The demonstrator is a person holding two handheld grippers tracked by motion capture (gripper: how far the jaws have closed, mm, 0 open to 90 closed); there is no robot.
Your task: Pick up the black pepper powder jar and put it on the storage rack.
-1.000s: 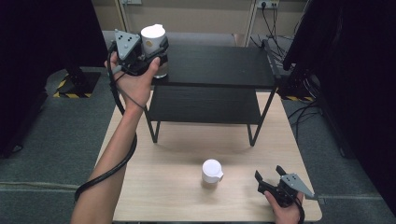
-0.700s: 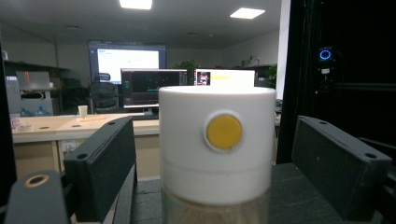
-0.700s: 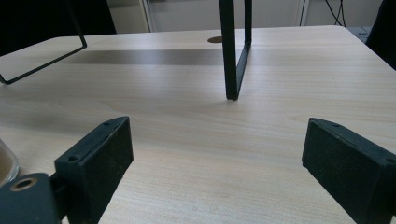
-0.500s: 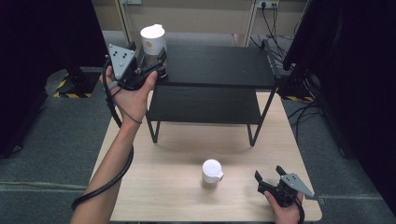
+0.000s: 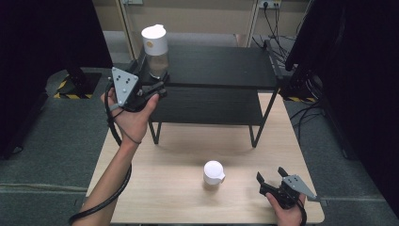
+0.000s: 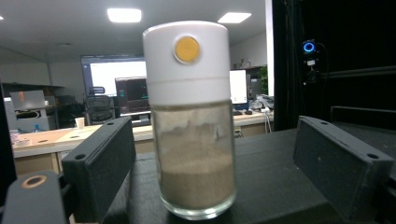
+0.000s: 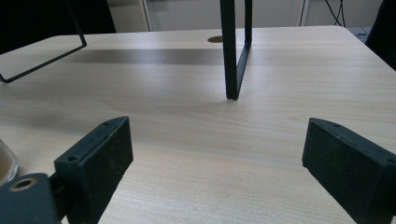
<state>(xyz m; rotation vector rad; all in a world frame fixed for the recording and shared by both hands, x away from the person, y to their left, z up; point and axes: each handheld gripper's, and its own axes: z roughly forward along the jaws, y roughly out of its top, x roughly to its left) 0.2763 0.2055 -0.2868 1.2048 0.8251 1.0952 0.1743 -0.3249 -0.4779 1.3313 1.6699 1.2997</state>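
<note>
Two shakers are in play, and the tall shaker [image 5: 155, 45] on the top shelf [image 5: 221, 66] of the black rack is the one that counts. It stands upright at the shelf's left front corner, and the left tongs [image 5: 157, 90] sit just in front of it, spread wide, jaws clear of the glass on both sides. My read: this is either the release after placing it or the approach to a grasp, and the pictures alone can't settle which. Next move calls for a straight line along the shelf, no nudging the glass. The left gripper view [image 6: 219, 186] gives what the high view can't: brownish powder filling the lower glass and a yellow dot on the white cap. Below the rack, a short shaker [image 5: 213, 173] waits on the tabletop [image 5: 155, 193], right tongs [image 5: 270, 178] beside it, spread and empty.
</note>
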